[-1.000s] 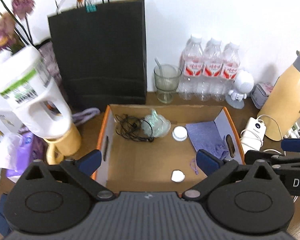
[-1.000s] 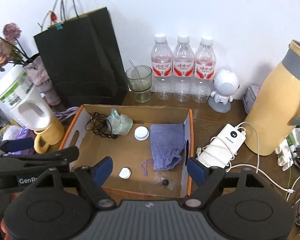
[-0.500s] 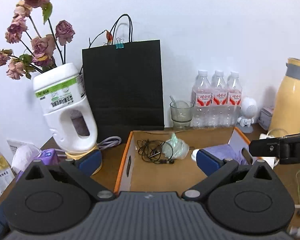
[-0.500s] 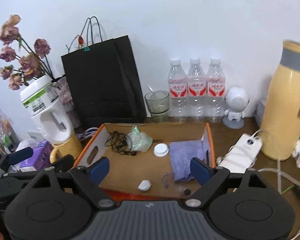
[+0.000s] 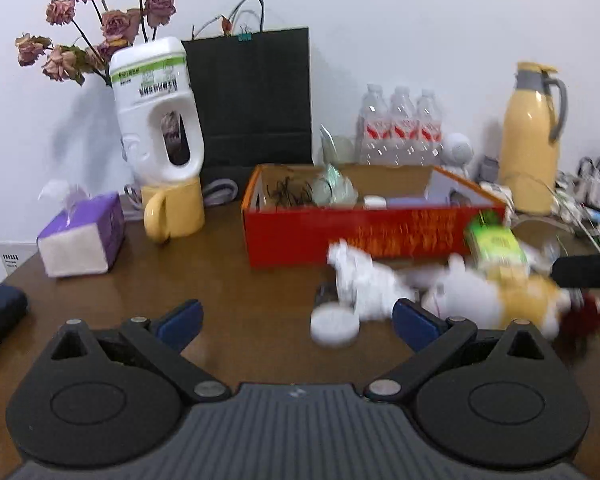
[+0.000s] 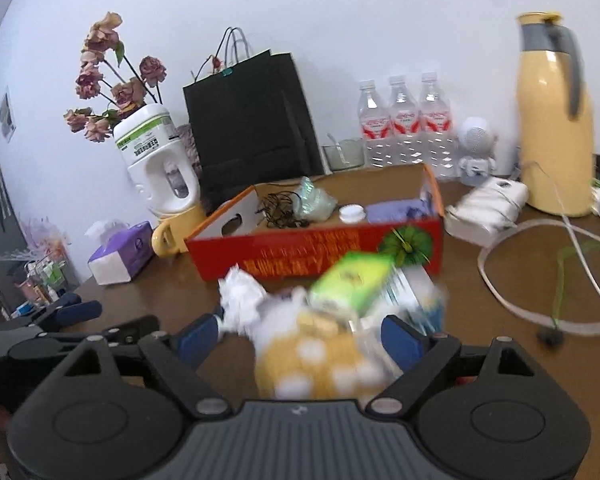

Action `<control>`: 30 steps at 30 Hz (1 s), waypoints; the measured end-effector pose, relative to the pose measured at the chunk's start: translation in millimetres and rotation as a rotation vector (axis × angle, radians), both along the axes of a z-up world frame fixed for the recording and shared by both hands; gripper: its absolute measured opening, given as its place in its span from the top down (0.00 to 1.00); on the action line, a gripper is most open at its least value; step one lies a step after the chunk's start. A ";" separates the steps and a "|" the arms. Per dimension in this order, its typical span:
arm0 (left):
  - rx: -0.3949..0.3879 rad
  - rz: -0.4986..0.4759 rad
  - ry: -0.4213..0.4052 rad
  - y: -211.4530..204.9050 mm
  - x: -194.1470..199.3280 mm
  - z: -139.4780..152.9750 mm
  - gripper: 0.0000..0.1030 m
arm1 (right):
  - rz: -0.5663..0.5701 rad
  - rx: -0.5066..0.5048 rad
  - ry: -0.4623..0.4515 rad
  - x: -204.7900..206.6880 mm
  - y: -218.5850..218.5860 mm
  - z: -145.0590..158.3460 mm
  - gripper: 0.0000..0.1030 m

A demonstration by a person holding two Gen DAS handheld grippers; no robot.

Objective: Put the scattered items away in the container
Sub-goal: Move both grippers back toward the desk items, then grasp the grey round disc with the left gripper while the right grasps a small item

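Descent is the big change: a second ago both wrist views looked down into the cardboard box (image 5: 374, 236), and now they look across the table (image 5: 228, 280) at its red front wall, so both tools have dropped to the pile still lying outside it.

The left gripper (image 5: 296, 318) has its jaws spread wide with nothing between them; a white round lid (image 5: 334, 325) lies on the bare wood just ahead, toward its right-hand finger. The right gripper (image 6: 300, 334) has just been opening its jaws, and they now stand wide on either side of a yellow-and-white soft toy (image 6: 320, 364). Blur keeps me from telling whether the pads touch it, but they do not look pressed on.

In front of the box, toward the near right part of the table, also lie crumpled white paper (image 6: 242, 298) and a green carton (image 6: 352, 282). Inside the box already sit a cable tangle (image 6: 280, 210), a purple pouch (image 6: 396, 212) and a small white cap (image 6: 352, 213).

I judge this to be the reach for the next item, most likely the toy, with several pieces left.
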State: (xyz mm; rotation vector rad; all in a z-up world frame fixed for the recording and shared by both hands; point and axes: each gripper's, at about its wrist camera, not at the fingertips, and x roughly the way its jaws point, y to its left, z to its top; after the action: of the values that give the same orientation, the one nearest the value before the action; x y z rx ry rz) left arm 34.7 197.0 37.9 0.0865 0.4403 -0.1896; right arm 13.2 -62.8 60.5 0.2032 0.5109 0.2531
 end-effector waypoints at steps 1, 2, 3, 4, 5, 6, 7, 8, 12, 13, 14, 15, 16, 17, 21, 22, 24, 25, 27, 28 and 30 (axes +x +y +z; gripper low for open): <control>0.007 -0.016 0.007 1.9 -3.0 -2.5 0.00 | -0.009 0.004 -0.007 -9.4 -2.6 -4.4 0.14; 0.015 -0.030 0.014 2.5 -4.1 -4.5 0.00 | -0.020 0.005 -0.014 -18.3 -4.4 -9.5 0.14; 0.025 -0.050 0.021 1.7 -2.9 -6.5 0.00 | -0.030 -0.009 -0.019 -24.1 -4.8 -12.8 0.15; 0.038 -0.070 0.025 -1.1 -0.4 -8.3 0.00 | -0.040 -0.023 -0.022 -26.5 -5.6 -14.3 0.15; 0.046 -0.087 0.027 -3.5 3.9 -9.4 0.00 | -0.046 -0.033 -0.019 -27.8 -4.6 -16.1 0.15; 0.051 -0.096 0.030 -6.4 10.5 -10.4 0.01 | -0.040 -0.038 -0.015 -26.0 -2.3 -16.3 0.17; 0.054 -0.096 0.040 -9.3 18.6 -11.4 0.04 | -0.031 -0.036 -0.017 -24.6 -0.9 -15.6 0.20; 0.049 -0.099 0.053 -11.2 29.4 -12.5 0.07 | -0.014 -0.032 -0.026 -22.6 2.2 -13.5 0.22; 0.032 -0.115 0.104 -15.8 56.1 -20.5 0.27 | 0.052 -0.066 -0.079 -6.5 19.8 -2.4 0.23; 0.025 -0.129 0.120 -16.3 61.9 -21.9 0.27 | 0.066 -0.074 -0.074 1.5 25.4 -0.5 0.24; 0.020 -0.144 0.132 -17.2 67.9 -23.3 0.27 | 0.080 -0.077 -0.072 9.8 30.2 0.5 0.28; 0.022 -0.147 0.138 -18.4 71.9 -24.6 0.27 | 0.098 -0.075 -0.070 17.5 34.7 1.4 0.30; 0.029 -0.148 0.144 -20.1 75.5 -25.4 0.29 | 0.122 -0.069 -0.063 27.9 40.4 2.8 0.36; 0.036 -0.154 0.146 -21.4 79.2 -26.1 0.32 | 0.140 -0.062 -0.054 37.3 45.0 3.9 0.41; 0.010 -0.158 0.183 -16.2 91.3 -29.9 0.42 | 0.195 -0.030 -0.041 67.3 61.3 5.4 0.42; -0.014 -0.160 0.204 -12.7 94.0 -31.3 0.46 | 0.207 -0.035 -0.029 76.8 67.4 4.3 0.42; -0.042 -0.164 0.212 -8.3 95.1 -32.8 0.51 | 0.228 -0.044 -0.016 89.8 76.6 2.1 0.43; -0.039 -0.168 0.213 -8.2 95.1 -33.0 0.60 | 0.245 -0.042 -0.007 96.8 81.5 1.1 0.47; -0.023 -0.176 0.207 -8.4 92.9 -32.6 0.61 | 0.288 -0.021 0.022 110.1 91.2 -1.4 0.56; -0.014 -0.178 0.206 -7.8 91.7 -32.1 0.61 | 0.308 -0.008 0.034 115.4 95.6 -2.3 0.61; 0.004 -0.175 0.203 -4.2 89.2 -31.3 0.61 | 0.337 0.005 0.067 127.5 107.8 -7.9 0.65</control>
State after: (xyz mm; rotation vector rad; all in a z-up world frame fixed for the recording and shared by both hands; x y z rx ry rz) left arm 123.8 192.7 6.7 0.1107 0.6363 -0.3718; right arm 140.6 45.0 52.6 0.1297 0.6105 0.5775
